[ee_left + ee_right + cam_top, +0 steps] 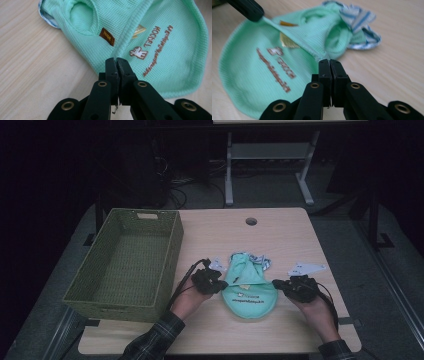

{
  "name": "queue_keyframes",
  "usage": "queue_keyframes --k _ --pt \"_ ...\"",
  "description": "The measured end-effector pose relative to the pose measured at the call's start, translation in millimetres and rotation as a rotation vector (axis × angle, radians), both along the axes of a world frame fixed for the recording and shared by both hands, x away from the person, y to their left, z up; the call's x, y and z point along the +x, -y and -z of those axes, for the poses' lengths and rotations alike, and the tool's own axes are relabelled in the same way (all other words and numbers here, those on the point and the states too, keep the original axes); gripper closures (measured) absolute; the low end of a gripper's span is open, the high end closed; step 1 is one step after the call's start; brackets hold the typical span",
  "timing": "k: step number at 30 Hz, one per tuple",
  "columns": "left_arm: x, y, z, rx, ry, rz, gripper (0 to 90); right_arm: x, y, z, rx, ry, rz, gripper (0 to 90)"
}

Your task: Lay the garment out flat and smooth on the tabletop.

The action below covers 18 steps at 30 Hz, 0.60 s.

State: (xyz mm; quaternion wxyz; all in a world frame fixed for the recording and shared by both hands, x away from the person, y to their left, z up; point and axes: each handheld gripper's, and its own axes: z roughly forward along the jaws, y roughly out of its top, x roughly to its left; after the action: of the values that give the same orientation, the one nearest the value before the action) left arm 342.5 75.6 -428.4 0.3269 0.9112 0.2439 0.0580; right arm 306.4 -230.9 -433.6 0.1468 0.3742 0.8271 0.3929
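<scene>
A small mint-green garment [250,292] with a printed logo and a blue-striped trim [359,20] lies flat on the wooden table [280,235]. My left gripper [222,285] is at its left edge, and its jaws [116,60] are shut on a raised fold of the green fabric [160,37]. My right gripper [276,284] is at the garment's right edge. In its own view the right gripper [329,61] is shut where the hem of the garment [249,65] runs into the tips. Farther off in that view, the left gripper [249,10] holds the opposite edge slightly lifted.
A green woven basket [115,307] stands on the left part of the table, close to my left hand. A round cable hole [251,221] sits near the table's far edge. Another desk's white legs [229,170] stand beyond the table.
</scene>
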Motion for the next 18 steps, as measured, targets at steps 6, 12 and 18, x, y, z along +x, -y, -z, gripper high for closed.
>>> queue_keyframes --k 6,12,18 --pt "-0.5 -5.5 8.4 0.025 -0.023 -0.008 87.4 -6.7 -18.4 1.5 0.011 -0.01 -0.097 87.8" --pt "1.1 -10.4 13.3 0.023 -0.03 -0.028 87.2 -4.4 -42.6 21.1 -0.036 -0.092 -0.177 87.2" --pt "-0.3 -12.3 16.2 0.033 -0.034 -0.03 87.2 0.3 -41.5 18.3 -0.03 -0.092 -0.171 74.5"
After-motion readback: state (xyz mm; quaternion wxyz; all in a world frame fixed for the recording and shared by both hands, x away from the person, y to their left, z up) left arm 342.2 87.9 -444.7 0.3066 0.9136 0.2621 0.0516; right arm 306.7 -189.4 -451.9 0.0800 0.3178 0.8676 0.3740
